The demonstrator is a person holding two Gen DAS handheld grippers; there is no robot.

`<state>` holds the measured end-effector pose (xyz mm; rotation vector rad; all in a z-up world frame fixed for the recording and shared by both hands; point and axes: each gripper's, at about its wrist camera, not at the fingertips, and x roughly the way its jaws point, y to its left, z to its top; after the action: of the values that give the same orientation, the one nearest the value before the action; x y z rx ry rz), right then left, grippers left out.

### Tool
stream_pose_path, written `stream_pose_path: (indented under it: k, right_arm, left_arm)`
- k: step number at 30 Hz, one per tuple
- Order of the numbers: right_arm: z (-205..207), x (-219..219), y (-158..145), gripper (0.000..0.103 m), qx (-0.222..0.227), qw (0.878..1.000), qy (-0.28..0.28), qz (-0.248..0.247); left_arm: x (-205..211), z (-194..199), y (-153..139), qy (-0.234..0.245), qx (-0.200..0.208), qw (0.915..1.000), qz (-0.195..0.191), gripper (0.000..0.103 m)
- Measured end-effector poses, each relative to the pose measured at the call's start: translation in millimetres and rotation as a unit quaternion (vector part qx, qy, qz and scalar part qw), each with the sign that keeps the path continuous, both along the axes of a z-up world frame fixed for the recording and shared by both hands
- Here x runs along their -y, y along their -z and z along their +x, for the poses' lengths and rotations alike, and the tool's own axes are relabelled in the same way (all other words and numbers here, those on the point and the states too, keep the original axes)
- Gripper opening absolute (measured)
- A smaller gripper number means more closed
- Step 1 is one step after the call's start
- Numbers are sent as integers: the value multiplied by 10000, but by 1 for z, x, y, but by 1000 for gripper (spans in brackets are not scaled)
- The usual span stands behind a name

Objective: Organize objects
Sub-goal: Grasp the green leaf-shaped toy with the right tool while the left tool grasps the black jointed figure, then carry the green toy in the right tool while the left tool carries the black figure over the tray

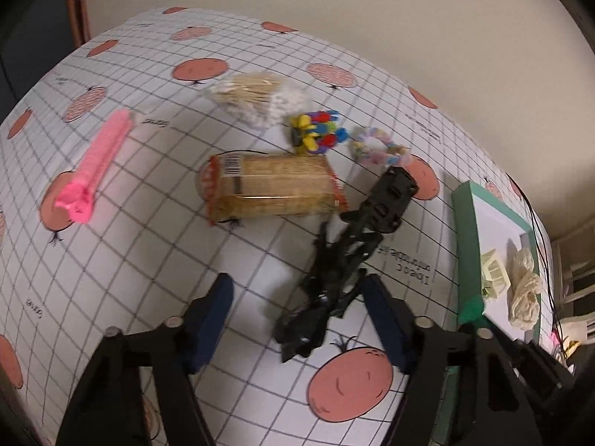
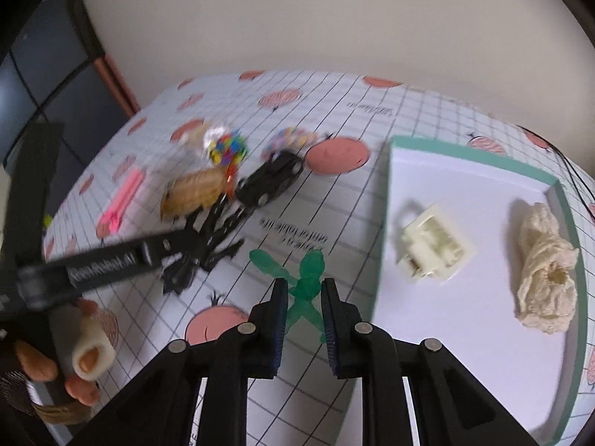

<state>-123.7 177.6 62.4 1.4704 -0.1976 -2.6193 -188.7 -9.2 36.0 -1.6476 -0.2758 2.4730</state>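
- Green plastic clip (image 2: 304,290) clamped between the right tool (image 2: 304,321), just left of the tray rim (image 2: 383,230).
- Black folding bracket (image 1: 344,260) flat on the table (image 1: 148,260), between the wide-open fingers of the left tool (image 1: 297,327), gripped by neither.
- Cracker pack (image 1: 269,186), pink clip (image 1: 98,165) and toothpick bag (image 1: 253,96) farther back.
- Cream cloth (image 2: 544,271) and white block (image 2: 435,241) inside the tray.

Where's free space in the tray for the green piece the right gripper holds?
The teal-rimmed tray has bare floor along its near edge, below the cream plastic part, and at its far corner. The cream mesh bundle fills the right side. On the cloth, the cluster around the toothpick pack is crowded.
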Motion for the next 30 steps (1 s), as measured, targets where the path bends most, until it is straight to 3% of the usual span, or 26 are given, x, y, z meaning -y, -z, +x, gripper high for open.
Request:
stream_pose_path:
  k: [9, 20, 30]
  right_arm:
    - [0, -13, -4, 19, -69, 9998, 168, -96]
    - [1, -24, -3, 19, -66, 9995, 280, -158]
    - [2, -33, -10, 19, -164, 9989, 388, -222]
  left_arm:
    - [-20, -3, 15, 162, 100, 9998, -63, 35]
    - [-23, 0, 11, 108, 50, 9997, -207, 29]
    - [-17, 2, -4, 1, -74, 10000, -33, 27]
